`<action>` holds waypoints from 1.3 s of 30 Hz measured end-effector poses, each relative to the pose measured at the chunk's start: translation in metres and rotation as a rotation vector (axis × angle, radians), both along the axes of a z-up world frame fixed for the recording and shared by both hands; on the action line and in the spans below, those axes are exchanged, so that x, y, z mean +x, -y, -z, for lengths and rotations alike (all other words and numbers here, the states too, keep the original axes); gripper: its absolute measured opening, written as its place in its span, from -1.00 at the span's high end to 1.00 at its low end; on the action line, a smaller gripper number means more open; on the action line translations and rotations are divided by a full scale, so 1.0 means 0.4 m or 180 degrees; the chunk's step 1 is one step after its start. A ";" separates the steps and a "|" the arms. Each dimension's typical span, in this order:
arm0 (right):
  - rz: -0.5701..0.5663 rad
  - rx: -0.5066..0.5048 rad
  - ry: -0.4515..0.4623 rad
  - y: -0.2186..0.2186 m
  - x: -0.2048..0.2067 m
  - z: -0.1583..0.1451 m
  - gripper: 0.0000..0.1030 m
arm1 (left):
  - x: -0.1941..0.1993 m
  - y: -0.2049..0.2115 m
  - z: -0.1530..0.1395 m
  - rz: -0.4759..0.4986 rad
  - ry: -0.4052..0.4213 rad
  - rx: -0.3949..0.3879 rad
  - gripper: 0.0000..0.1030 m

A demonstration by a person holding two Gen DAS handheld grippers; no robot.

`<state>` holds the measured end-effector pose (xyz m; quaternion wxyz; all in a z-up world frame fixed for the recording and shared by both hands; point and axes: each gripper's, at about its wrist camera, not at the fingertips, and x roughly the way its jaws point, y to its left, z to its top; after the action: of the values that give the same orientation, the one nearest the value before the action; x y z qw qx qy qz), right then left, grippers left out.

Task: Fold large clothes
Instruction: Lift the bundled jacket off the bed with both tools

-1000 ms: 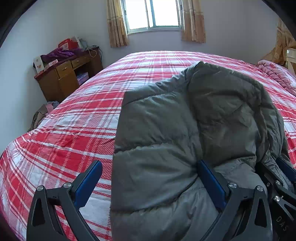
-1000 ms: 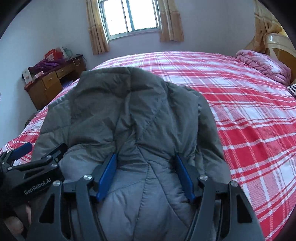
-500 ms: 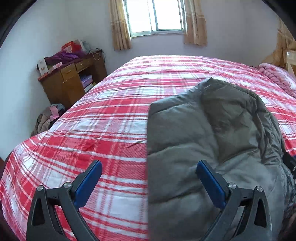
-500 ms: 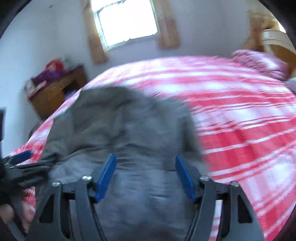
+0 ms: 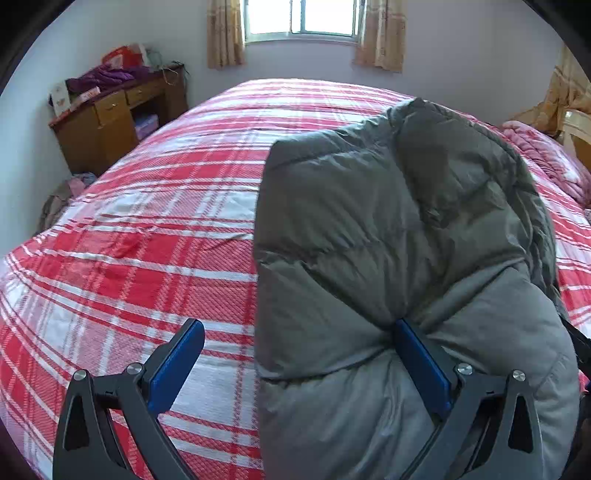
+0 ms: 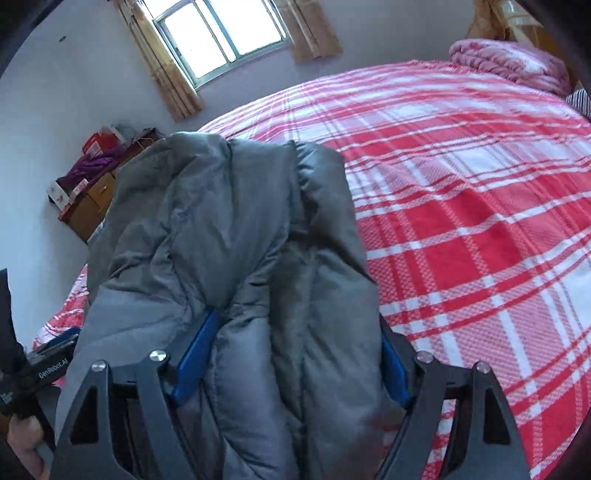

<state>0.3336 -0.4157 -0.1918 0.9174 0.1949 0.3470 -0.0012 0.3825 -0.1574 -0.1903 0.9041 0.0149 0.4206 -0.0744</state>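
Observation:
A grey padded jacket (image 5: 388, 236) lies folded in a thick bundle on the red and white plaid bed (image 5: 147, 221). My left gripper (image 5: 299, 354) is open wide; its right finger presses into the jacket's near edge and its left finger stands over bare bedspread. In the right wrist view the jacket (image 6: 229, 236) fills the left half. My right gripper (image 6: 291, 354) is open, with a thick fold of the jacket bulging between its fingers. The left gripper's body (image 6: 37, 373) and a hand show at the lower left there.
A wooden desk (image 5: 110, 122) with clutter stands by the left wall, with clothes on the floor below it. A pink quilt (image 6: 509, 62) lies at the far right of the bed. A curtained window (image 5: 303, 18) is at the back wall.
The left gripper drew back off the jacket, then came in again, so its right finger presses into the near edge. The right wrist view has tilted, with the jacket still between the fingers.

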 end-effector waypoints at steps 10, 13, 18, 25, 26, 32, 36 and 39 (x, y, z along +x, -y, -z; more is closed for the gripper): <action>-0.0074 0.0169 0.0033 0.012 0.019 0.012 -0.47 | -0.004 -0.006 0.015 0.0147 -0.0154 -0.0367 -0.98; -0.0192 0.0162 0.0134 -0.001 0.001 0.009 -0.40 | -0.008 0.000 0.014 0.0170 -0.0083 -0.0350 -0.98; -0.0139 0.0295 0.0111 0.017 0.009 0.021 -0.39 | -0.003 -0.010 0.019 0.0207 -0.0153 -0.0540 -0.98; -0.0334 0.0251 0.0153 -0.006 0.005 0.016 0.02 | -0.014 0.024 0.008 0.0501 -0.0033 -0.0486 -0.98; -0.0378 0.0232 0.0123 -0.012 0.009 0.019 0.02 | -0.013 0.032 0.010 0.0515 -0.0042 -0.0485 -0.98; -0.0359 0.0256 0.0043 -0.017 0.031 0.025 -0.06 | 0.007 0.040 0.013 0.0576 -0.0067 -0.0480 -0.98; -0.0498 0.0180 0.0047 -0.055 0.045 0.019 0.06 | 0.012 0.044 0.017 0.0600 -0.0072 -0.0485 -0.98; -0.0523 0.0284 0.0010 -0.052 0.061 0.025 0.18 | 0.011 0.050 0.013 0.0682 -0.0042 -0.0474 -0.84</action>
<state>0.3579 -0.3948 -0.2019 0.9054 0.2065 0.3600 0.0899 0.3868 -0.1772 -0.1953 0.8867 -0.0079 0.4159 -0.2017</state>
